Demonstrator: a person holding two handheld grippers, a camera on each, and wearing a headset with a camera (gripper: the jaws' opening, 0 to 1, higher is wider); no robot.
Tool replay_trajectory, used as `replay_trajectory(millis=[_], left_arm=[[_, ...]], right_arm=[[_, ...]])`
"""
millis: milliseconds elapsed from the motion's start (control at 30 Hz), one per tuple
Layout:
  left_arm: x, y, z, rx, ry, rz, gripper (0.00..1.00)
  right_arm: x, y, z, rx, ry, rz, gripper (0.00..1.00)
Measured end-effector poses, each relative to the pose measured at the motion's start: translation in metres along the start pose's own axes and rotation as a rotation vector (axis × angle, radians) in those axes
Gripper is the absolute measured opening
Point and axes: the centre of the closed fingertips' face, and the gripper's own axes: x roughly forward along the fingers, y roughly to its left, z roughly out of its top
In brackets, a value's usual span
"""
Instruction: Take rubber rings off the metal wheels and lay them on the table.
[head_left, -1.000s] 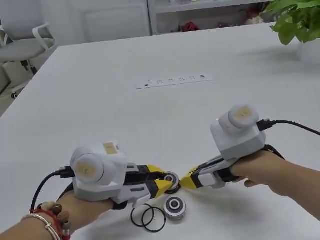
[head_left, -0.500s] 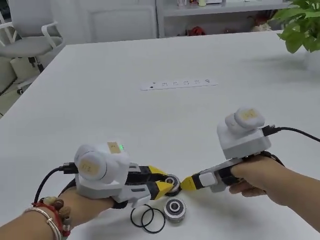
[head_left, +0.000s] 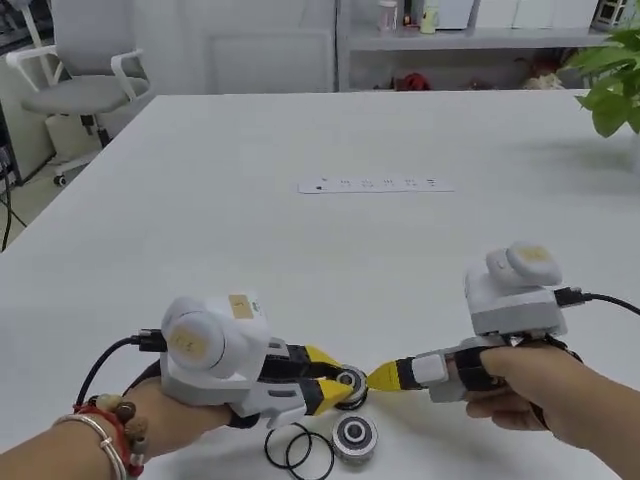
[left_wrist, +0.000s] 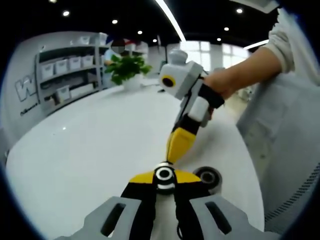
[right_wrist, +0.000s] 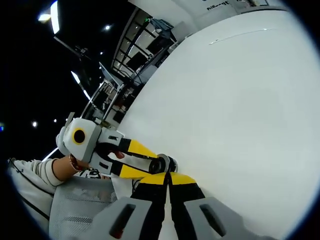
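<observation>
While the left gripper (head_left: 336, 381) clamps a wheel (head_left: 350, 380) low in the frame's centre, the right gripper (head_left: 374, 378) nips shut at its rim — the ring (head_left: 357, 388) there should be soft, stretchy, light; hook its edge.

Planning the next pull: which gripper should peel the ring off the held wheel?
Right: the left gripper is shut on the wheel, steadying it, while the right gripper, jaws closed, is at its rim.

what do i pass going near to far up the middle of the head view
rubber rings → metal wheel in the left gripper → power strip → shelf
</observation>
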Motion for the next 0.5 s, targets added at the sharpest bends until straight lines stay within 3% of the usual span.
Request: replay_trajectory(millis=[500], left_arm=[[0.0006, -0.0008, 0.0014, 0.001, 0.001, -0.005, 0.14]], right_arm=[[0.0001, 0.0043, 0.0018, 0.038, -0.002, 0.018, 0.00]])
